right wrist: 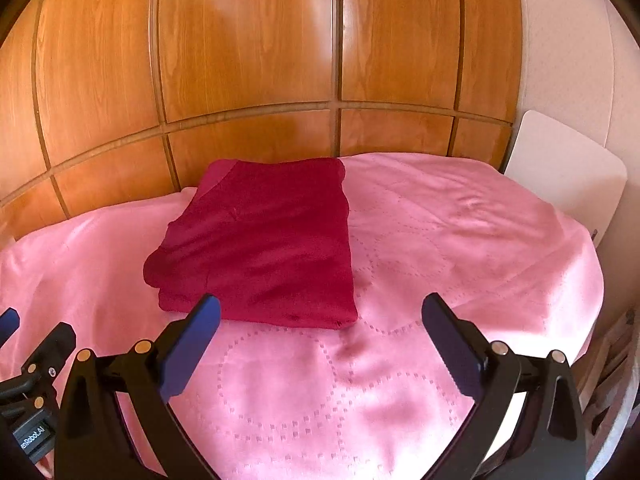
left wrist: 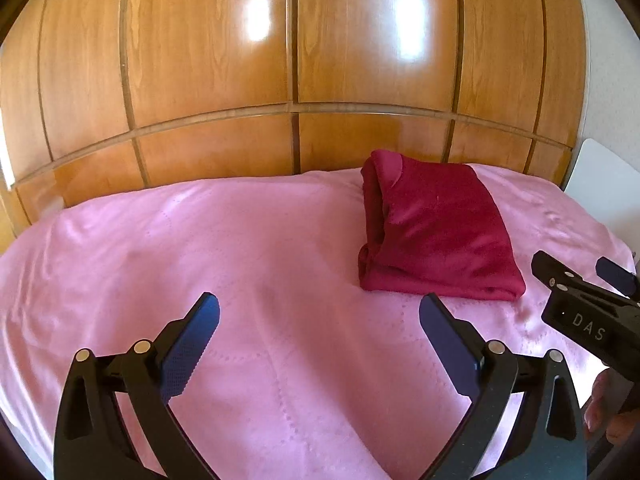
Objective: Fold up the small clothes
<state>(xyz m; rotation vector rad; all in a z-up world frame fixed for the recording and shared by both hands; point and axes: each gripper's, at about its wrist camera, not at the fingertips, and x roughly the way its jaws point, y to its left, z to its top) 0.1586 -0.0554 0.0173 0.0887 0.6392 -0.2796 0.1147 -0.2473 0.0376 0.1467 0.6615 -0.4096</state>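
The folded dark-red fleece garment [right wrist: 260, 244] is being left lying on the pink quilted bedspread [right wrist: 440, 240], near the glossy wooden panelled wall [right wrist: 248, 60]; the left gripper [left wrist: 319, 340] and right gripper [right wrist: 321, 340] are being held wide apart, empty, over bare bedspread at the near edge.

The folded garment [right wrist: 264, 240] is deep crimson and plain. The bedspread [right wrist: 440, 264] under it is pink, stitched with dotted rings. The wardrobe [right wrist: 248, 60] behind is glossy orange-brown wood with darker seams. Both grippers [left wrist: 319, 332] [right wrist: 321, 336] are black with blue pads [left wrist: 192, 344]. A white board [right wrist: 560, 168] stands far right.
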